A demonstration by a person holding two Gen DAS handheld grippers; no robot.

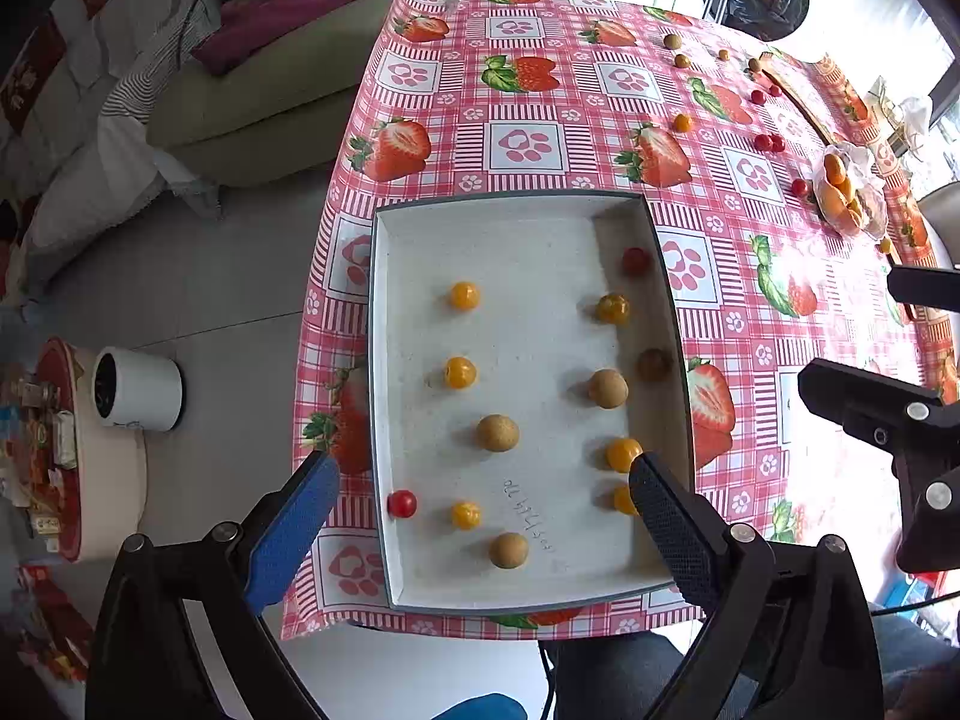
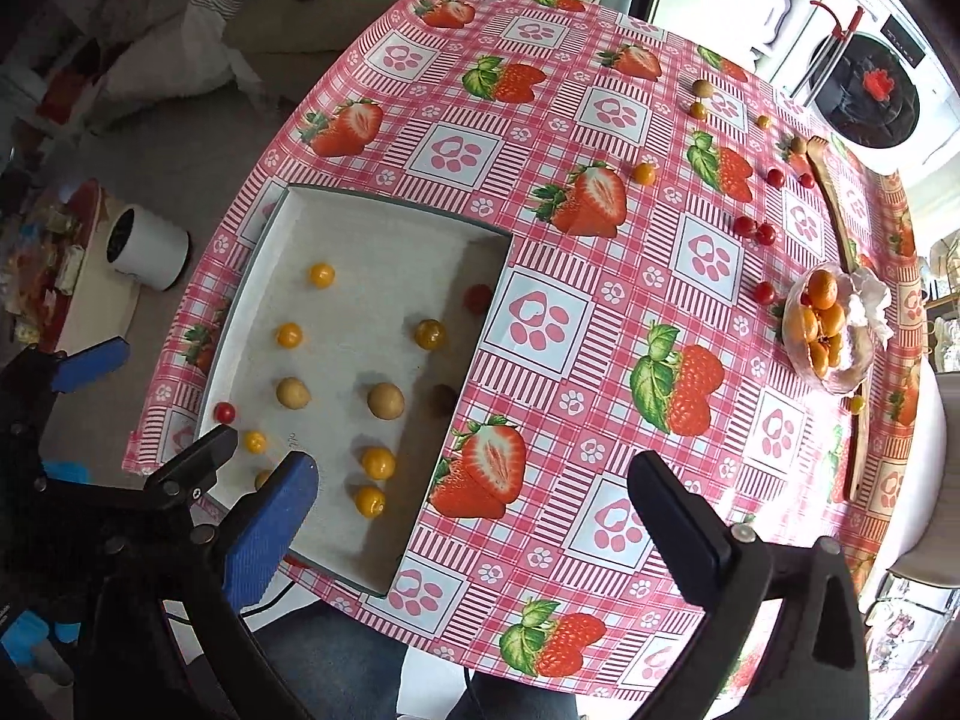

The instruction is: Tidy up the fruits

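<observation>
A shallow white tray [image 1: 480, 228] [image 2: 336, 204] lies on the strawberry tablecloth and holds several small fruits: yellow-orange tomatoes [image 1: 464, 295], brown longans [image 1: 497, 432] and a red tomato [image 1: 402, 503] by its left wall. My left gripper [image 1: 480, 498] is open and empty above the tray's near end. My right gripper [image 2: 474, 498] is open and empty above the cloth right of the tray. Loose red tomatoes [image 2: 755, 229], a yellow one [image 2: 645, 173] and longans [image 2: 701, 87] lie at the table's far right.
A clear bag of orange fruits [image 2: 825, 324] sits at the right, beside a wooden strip [image 2: 840, 222]. A white cup [image 1: 138, 390] stands on a low table at the left. A sofa [image 1: 270, 78] lies behind the table. The right gripper's body [image 1: 888, 420] shows in the left wrist view.
</observation>
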